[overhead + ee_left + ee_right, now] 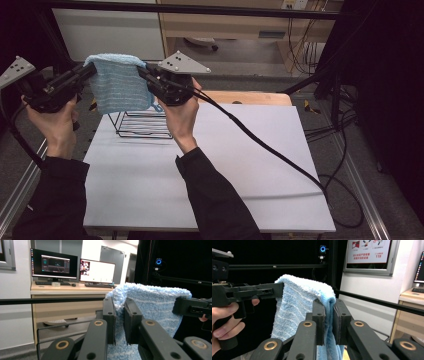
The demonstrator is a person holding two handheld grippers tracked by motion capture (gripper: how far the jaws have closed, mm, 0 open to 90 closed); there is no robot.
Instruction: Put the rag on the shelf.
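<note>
Towel (pixel 119 85): soft, light, hangs limp below the fingers
Left gripper (pixel 119 315): clamped on one top corner
Right gripper (pixel 329 315): clamped on the other
Rack (pixel 142 123): probably beneath

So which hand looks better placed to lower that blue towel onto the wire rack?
Probably the right gripper: it hangs almost above the wire rack, while the left gripper sits beyond its edge. Both clamp the towel.

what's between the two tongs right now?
The blue towel, stretched between the left tongs and right tongs, each clamped on an upper corner. Clearest in the high view; it hangs above the wire rack.
</note>
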